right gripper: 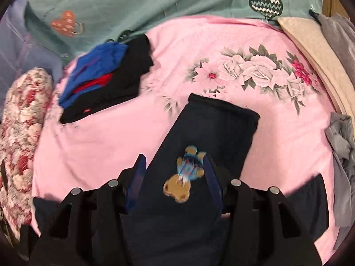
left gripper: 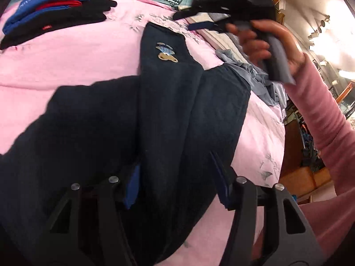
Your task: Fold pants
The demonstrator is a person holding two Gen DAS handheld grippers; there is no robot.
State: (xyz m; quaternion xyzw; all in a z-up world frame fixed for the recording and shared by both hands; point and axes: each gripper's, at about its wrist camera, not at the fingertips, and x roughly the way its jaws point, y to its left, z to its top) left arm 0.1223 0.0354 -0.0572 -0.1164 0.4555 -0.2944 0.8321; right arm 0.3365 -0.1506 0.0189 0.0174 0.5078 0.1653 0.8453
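Observation:
Dark navy pants (left gripper: 168,110) with a small bear patch (left gripper: 165,53) lie spread on a pink floral sheet (left gripper: 66,62). My left gripper (left gripper: 177,177) is open, its blue pads apart over the pants' near end. The right gripper (left gripper: 199,20), held by a hand in a pink sleeve, hovers beyond the far end of the pants. In the right wrist view the right gripper (right gripper: 174,170) is open above the pants (right gripper: 210,128), its pads either side of the bear patch (right gripper: 184,175). Neither gripper holds cloth.
A stack of folded blue, red and black clothes (left gripper: 51,15) (right gripper: 106,77) lies at the far left of the bed. A teal heart-print cover (right gripper: 155,0) is behind. Grey garments (right gripper: 341,141) and beige fabric (right gripper: 310,42) lie at right. A floral pillow (right gripper: 24,119) is left.

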